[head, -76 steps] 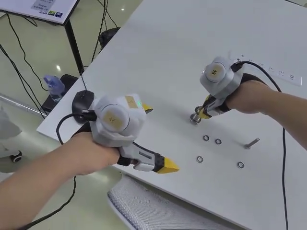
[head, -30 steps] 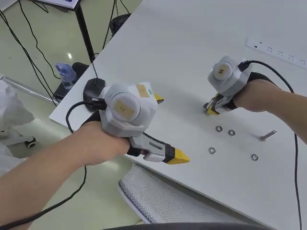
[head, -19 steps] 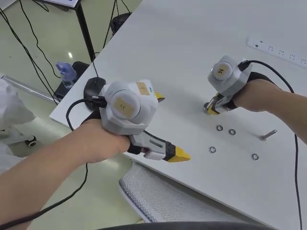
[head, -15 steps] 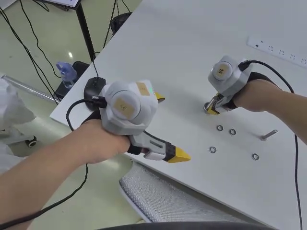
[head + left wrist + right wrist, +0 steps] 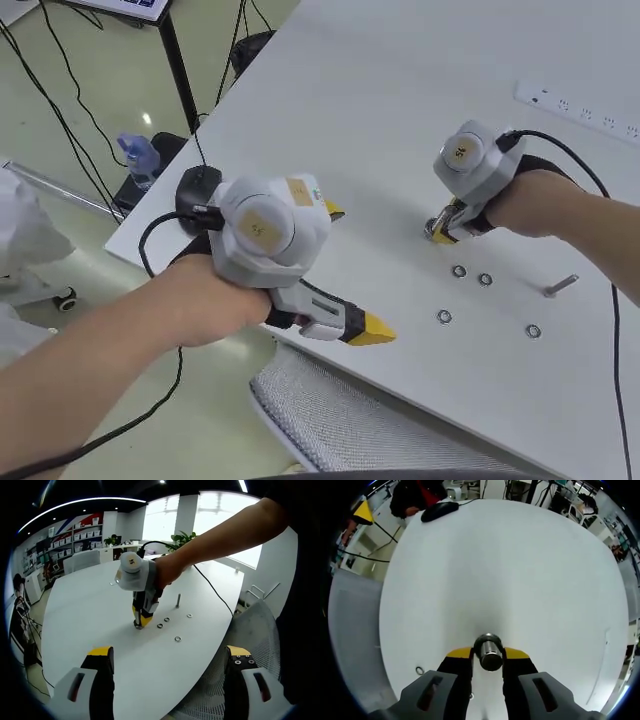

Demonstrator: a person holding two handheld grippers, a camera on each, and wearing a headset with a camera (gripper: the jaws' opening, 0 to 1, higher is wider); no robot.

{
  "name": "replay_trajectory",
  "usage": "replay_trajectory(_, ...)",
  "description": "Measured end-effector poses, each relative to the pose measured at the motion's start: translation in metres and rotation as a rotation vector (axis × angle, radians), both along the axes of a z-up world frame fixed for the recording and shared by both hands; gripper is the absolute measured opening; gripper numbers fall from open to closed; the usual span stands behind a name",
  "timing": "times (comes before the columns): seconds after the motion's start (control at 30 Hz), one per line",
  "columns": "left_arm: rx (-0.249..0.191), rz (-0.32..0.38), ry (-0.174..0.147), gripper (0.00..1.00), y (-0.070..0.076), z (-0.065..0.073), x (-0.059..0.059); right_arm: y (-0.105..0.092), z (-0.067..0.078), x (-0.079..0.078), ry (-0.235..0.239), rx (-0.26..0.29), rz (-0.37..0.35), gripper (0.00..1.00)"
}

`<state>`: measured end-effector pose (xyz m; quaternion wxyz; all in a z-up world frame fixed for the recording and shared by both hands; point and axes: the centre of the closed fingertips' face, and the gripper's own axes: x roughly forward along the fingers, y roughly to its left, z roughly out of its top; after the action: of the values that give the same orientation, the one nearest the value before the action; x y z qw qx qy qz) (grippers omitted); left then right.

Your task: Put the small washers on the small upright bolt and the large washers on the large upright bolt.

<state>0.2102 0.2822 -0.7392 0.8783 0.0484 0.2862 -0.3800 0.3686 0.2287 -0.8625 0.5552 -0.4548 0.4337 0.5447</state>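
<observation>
Large bolt (image 5: 490, 652) is clamped by the right gripper (image 5: 438, 232) on the table (image 5: 380, 100), best stood squarely upright before release; the left gripper (image 5: 169, 652) is held spread.

Your right hand-held gripper (image 5: 440, 232) sits on the counter (image 5: 400, 90), with the large bolt (image 5: 490, 652) upright between its jaws, which press it from both sides. Four washers (image 5: 459, 271) lie flat on the counter just right of that bolt and nearer to you. Two are side by side close to it, and two are wider apart toward the near edge. The small bolt (image 5: 560, 285) stands right of the washers. A power strip (image 5: 580, 112) lies beyond, at the far right. Your left hand-held gripper (image 5: 350, 270) hangs over the near edge, left of the washers, jaws wide apart. A computer mouse (image 5: 195, 185) rests behind it at the left edge. A spray bottle (image 5: 143, 157) stands on the floor farther left. A mesh chair (image 5: 340, 420) sits below the near edge.
</observation>
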Motion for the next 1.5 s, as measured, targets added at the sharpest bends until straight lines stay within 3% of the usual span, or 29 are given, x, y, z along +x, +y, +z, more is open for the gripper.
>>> replay_trajectory(0.5,0.007,-0.005,0.003,0.90,0.003,0.000,0.000,0.000,-0.005,0.003,0.009,0.003,0.027,0.24)
replay_trajectory(0.97,0.006,-0.006,0.007,0.89,0.003,-0.002,0.000,0.001,-0.007,0.003,0.039,0.027,0.023,0.34)
replay_trajectory(1.27,0.006,-0.006,0.005,0.89,0.004,-0.001,-0.001,0.003,0.007,-0.007,0.040,0.038,0.036,0.34)
replay_trajectory(1.5,0.009,-0.008,0.000,0.89,0.003,0.001,-0.001,0.004,0.018,-0.007,0.032,0.059,0.032,0.33)
